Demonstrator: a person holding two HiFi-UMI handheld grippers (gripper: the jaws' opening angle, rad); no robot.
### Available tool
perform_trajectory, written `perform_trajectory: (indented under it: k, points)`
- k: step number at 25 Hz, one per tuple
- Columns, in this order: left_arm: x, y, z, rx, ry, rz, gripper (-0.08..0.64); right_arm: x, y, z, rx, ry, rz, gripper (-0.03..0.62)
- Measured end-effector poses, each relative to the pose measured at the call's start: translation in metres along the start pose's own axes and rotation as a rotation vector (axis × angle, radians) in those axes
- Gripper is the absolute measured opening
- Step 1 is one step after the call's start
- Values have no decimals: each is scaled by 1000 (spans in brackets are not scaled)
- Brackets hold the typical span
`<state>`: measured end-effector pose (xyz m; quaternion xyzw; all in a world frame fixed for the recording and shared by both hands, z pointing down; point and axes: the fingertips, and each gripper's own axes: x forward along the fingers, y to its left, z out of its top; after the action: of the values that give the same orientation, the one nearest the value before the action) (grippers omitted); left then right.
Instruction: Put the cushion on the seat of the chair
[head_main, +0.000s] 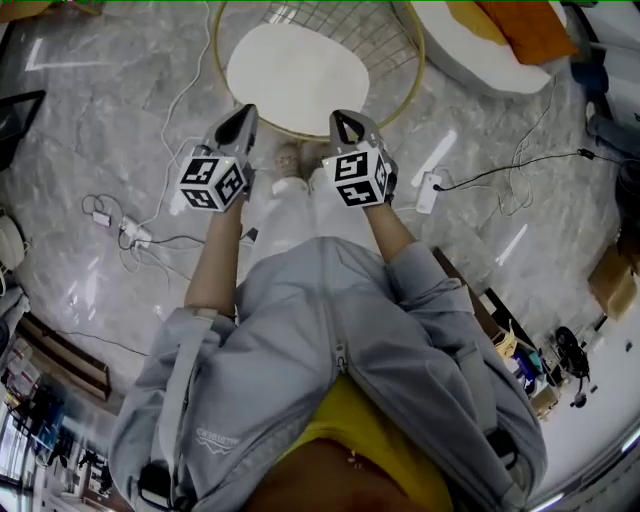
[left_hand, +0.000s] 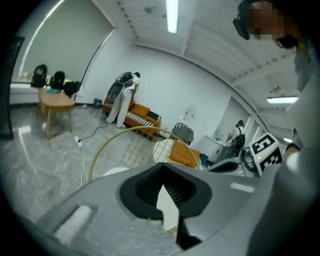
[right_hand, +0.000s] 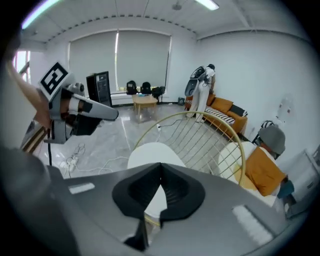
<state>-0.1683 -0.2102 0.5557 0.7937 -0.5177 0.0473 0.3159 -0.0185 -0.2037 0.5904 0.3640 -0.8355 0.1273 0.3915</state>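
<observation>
A round chair with a gold wire frame (head_main: 216, 60) and a white seat (head_main: 297, 72) stands on the marble floor just ahead of me. The orange cushion (head_main: 530, 28) lies on a white round seat at the far right, apart from the chair. My left gripper (head_main: 243, 112) and right gripper (head_main: 343, 120) hover side by side near the chair's front rim, both shut with nothing between the jaws. The left gripper view shows its jaws (left_hand: 162, 175) together, with the cushion (left_hand: 181, 152) behind the wire back. The right gripper view shows closed jaws (right_hand: 160, 172) over the white seat (right_hand: 150, 152), with the cushion (right_hand: 262, 170) at the right.
Cables and a power strip (head_main: 130, 232) trail over the floor at the left. A white plug block (head_main: 428, 192) with a black cable lies at the right. Boxes and clutter line the lower right. A wooden table (left_hand: 54, 102) and an orange sofa (left_hand: 140, 116) stand farther off.
</observation>
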Motion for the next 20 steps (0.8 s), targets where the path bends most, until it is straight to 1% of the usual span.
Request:
perform_trajectory:
  k: [2,3,5,7,11,13,17,20]
  points:
    - [-1,-24,33,119,-40,2,5,-18,-13,25,64,-61,-10,0]
    - [-3,-35,49,166,-64,4,5,-28,-21,39,85,-95,-21,0]
    - [-8,-56,79,236,-110,6,5,-51,-35,65,95,-168,-49,0]
    - [-15,-77,107,285,-159,7,5,-77,-49,88,93,-237,-83,0]
    - [-31,-113,155,353,-245,22,5,-130,-77,132,90,-376,-166,0]
    - [-38,-127,178,382,-279,37,5,-157,-91,157,86,-461,-204,0]
    - [-54,-158,223,418,-361,56,5,-216,-112,205,83,-633,-263,0]
    - [-65,-178,253,451,-422,66,5,-256,-119,229,78,-722,-306,0]
